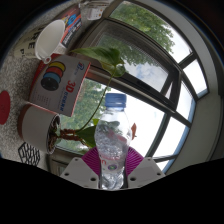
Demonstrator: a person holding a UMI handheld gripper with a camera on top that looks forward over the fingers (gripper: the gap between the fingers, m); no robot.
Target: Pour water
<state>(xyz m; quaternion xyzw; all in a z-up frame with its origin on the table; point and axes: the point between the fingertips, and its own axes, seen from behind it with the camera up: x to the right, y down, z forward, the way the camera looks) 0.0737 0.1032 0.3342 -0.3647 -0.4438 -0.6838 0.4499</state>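
Though its base is hidden, tool (111, 168) grips bottle (112, 140).

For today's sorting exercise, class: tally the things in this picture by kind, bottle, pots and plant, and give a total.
Clear water bottle, standing between the gripper fingers: 1
White pots (the patterned pot, the lower pot and the upper pot): 3
Leafy plants, the green plant: 1
Total: 5
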